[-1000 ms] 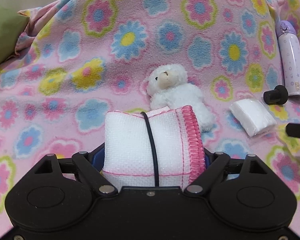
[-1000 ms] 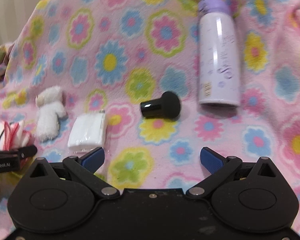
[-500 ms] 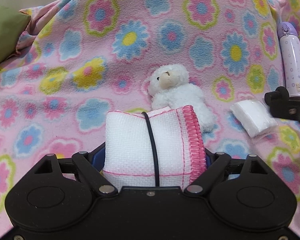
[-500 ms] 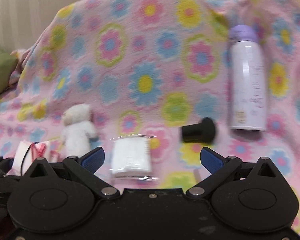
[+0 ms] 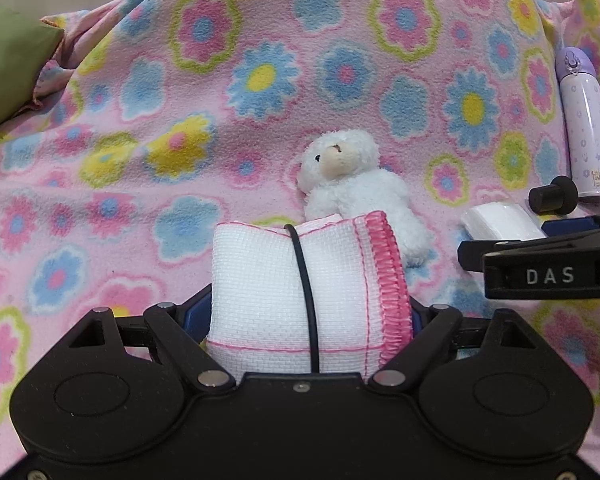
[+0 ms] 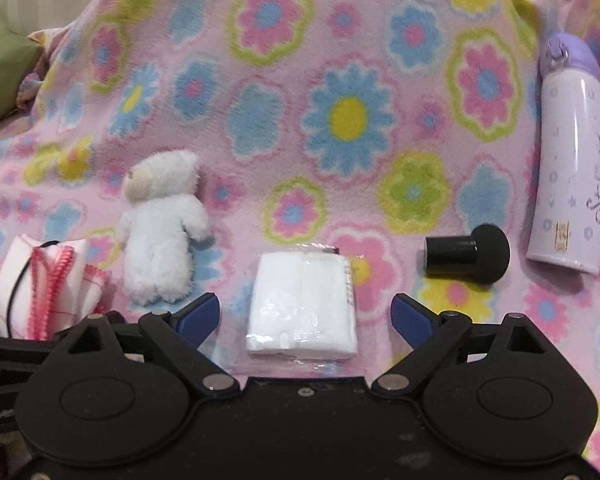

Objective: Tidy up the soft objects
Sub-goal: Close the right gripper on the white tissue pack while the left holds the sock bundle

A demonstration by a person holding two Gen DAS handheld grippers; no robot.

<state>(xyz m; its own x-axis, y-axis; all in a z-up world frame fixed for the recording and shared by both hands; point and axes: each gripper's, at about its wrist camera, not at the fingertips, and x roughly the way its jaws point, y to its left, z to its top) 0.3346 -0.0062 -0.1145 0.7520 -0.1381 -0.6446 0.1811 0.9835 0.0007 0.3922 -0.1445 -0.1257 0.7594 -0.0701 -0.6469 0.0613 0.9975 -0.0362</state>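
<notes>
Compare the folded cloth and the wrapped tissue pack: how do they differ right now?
The folded cloth is clamped in the left gripper; the tissue pack lies free on the blanket, between the fingers of the open right gripper. The cloth has pink stitched edging and a black band around it; the pack is plain white in clear plastic wrap. Both are white, soft and roughly rectangular.

The left gripper [image 5: 308,312] sits at frame bottom, fingers clamped inward; the right gripper [image 6: 306,314] is spread wide, low centre.
</notes>
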